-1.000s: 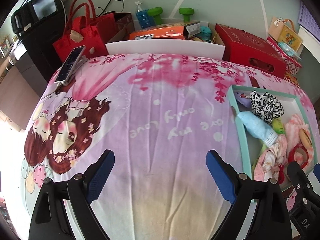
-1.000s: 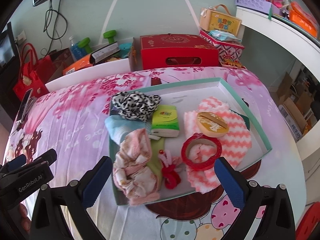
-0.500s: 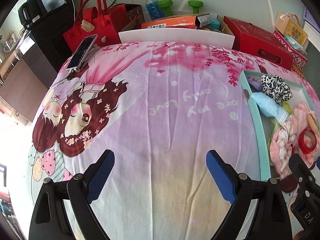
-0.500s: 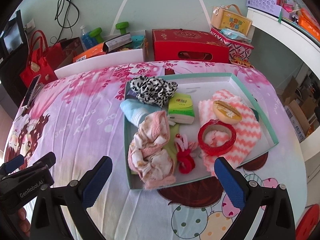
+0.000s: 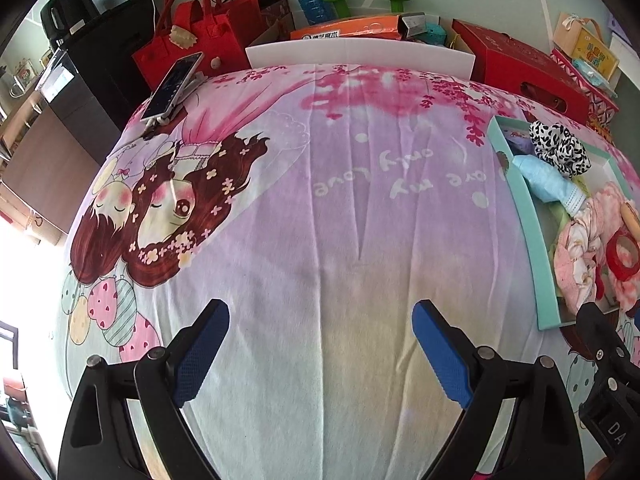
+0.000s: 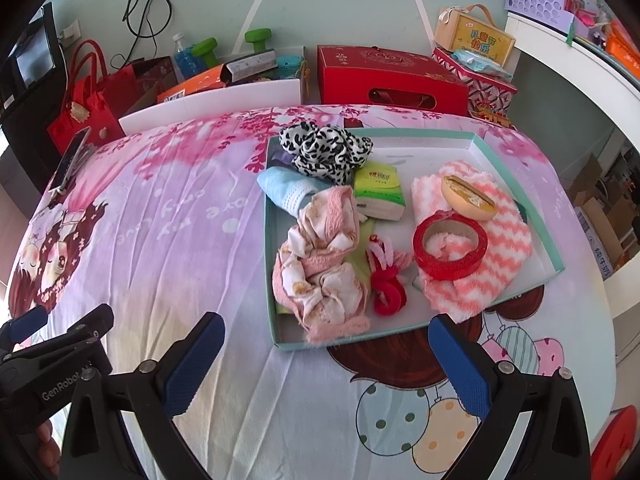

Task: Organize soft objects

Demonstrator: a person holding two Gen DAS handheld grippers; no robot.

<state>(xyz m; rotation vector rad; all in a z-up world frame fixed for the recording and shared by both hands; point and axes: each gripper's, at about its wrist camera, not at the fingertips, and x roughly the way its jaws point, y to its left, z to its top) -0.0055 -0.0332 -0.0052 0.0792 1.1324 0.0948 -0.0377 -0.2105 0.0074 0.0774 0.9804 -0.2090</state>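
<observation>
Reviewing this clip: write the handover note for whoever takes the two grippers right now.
Left gripper: open, empty, over bare bedsheet.
Right gripper: open, empty, in front of the teal tray.
In the tray: leopard-print cloth, blue cloth, pink floral cloth, pink zigzag towel with red tape roll on it, tissue pack.
Done: nothing sorted out of the tray.
Left: all soft items.
</observation>
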